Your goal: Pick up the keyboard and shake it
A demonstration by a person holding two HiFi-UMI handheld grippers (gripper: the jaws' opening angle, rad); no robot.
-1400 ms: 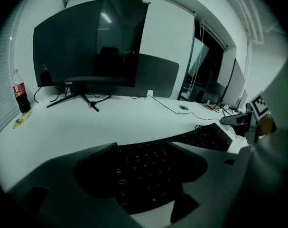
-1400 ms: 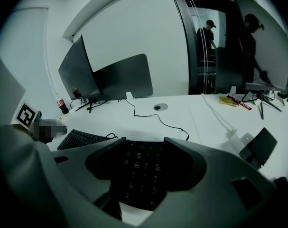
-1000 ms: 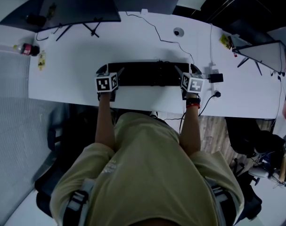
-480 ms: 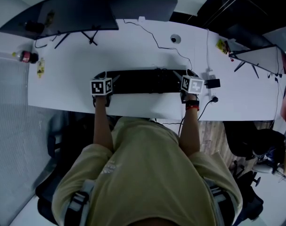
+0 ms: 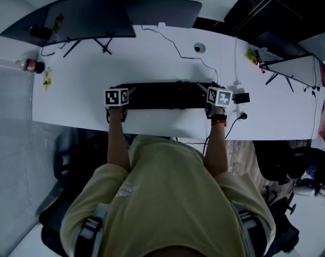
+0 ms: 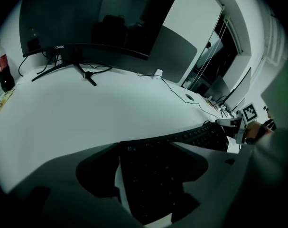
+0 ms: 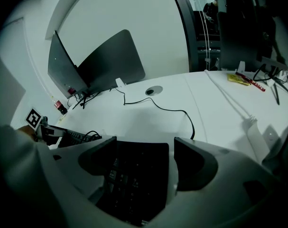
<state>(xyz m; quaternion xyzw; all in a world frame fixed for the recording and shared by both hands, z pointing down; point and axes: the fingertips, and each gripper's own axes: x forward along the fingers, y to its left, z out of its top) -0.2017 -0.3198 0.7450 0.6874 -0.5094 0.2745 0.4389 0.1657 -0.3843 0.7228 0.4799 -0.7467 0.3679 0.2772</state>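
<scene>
Both ends of the black keyboard [image 5: 167,94], mid-desk [image 5: 151,58], sit between jaws. At 9 o'clock the left gripper [image 5: 122,87] has just been closing, not yet pinching. At 3 o'clock the right gripper [image 5: 210,85] stands apart. This looks like the grasp step; next, clamp both ends and lift level.

The head view looks steeply down from above the person, far enough off to take in the whole white desk [image 5: 71,90]. The left gripper view sits low and close behind its jaws, facing along the keyboard [image 6: 153,175] between them, with the monitor [image 6: 87,23] far beyond the jaws and the right gripper [image 6: 229,125] past the right-hand jaw. The right gripper view mirrors it, low and close, with the left gripper [image 7: 56,133] past its left-hand jaw. All three views share the keyboard, the desk top and the monitor.
</scene>
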